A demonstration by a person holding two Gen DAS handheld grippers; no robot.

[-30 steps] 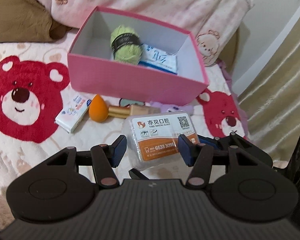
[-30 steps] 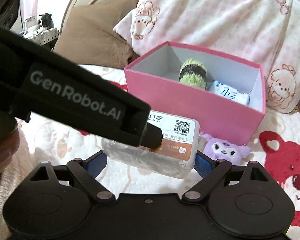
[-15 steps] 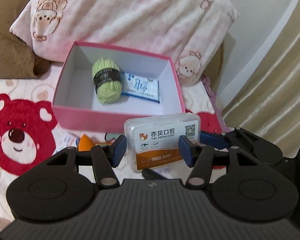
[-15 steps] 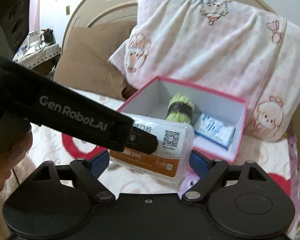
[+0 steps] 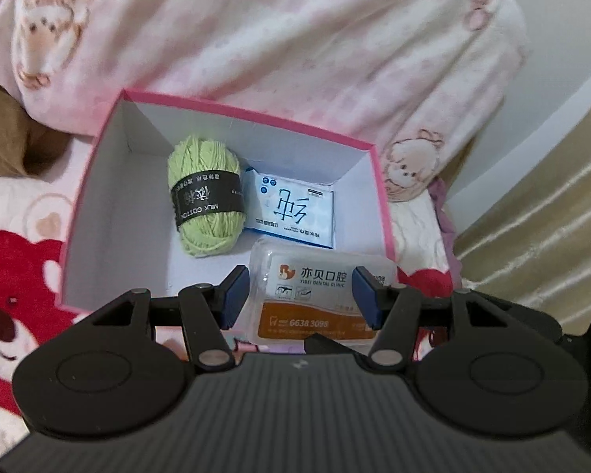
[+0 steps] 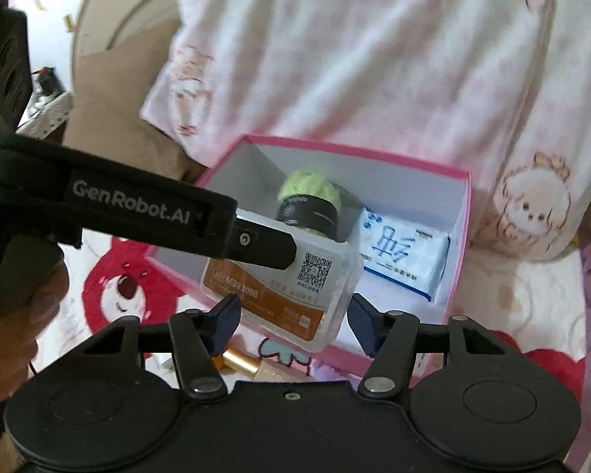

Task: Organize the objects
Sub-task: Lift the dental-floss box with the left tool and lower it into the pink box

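A clear plastic case with an orange label (image 5: 319, 299) hangs over the near right corner of the open pink box (image 5: 256, 112). My left gripper (image 5: 301, 295) is shut on it, blue pads against its sides. Seen from the right wrist, the case (image 6: 283, 287) sits between the jaws of my right gripper (image 6: 295, 315), which are closing; the pads stand just off its corners. One finger of the left gripper (image 6: 264, 246) lies across the case. Inside the pink box (image 6: 354, 149) lie a green yarn ball (image 5: 205, 201) and a blue-white wipes pack (image 5: 291, 209).
A pink bear-print pillow (image 5: 295, 39) leans behind the box, a brown pillow (image 6: 110, 106) to its left. The bedspread shows red bears (image 5: 4, 315). A gold tube (image 6: 240, 362) lies in front of the box. A curtain (image 5: 532, 216) hangs at right. A person's hand (image 6: 27, 315) holds the left gripper.
Both grippers have travelled forward and slightly up with the plastic case, from in front of the pink box to above its near side. The right jaws have narrowed around the case.
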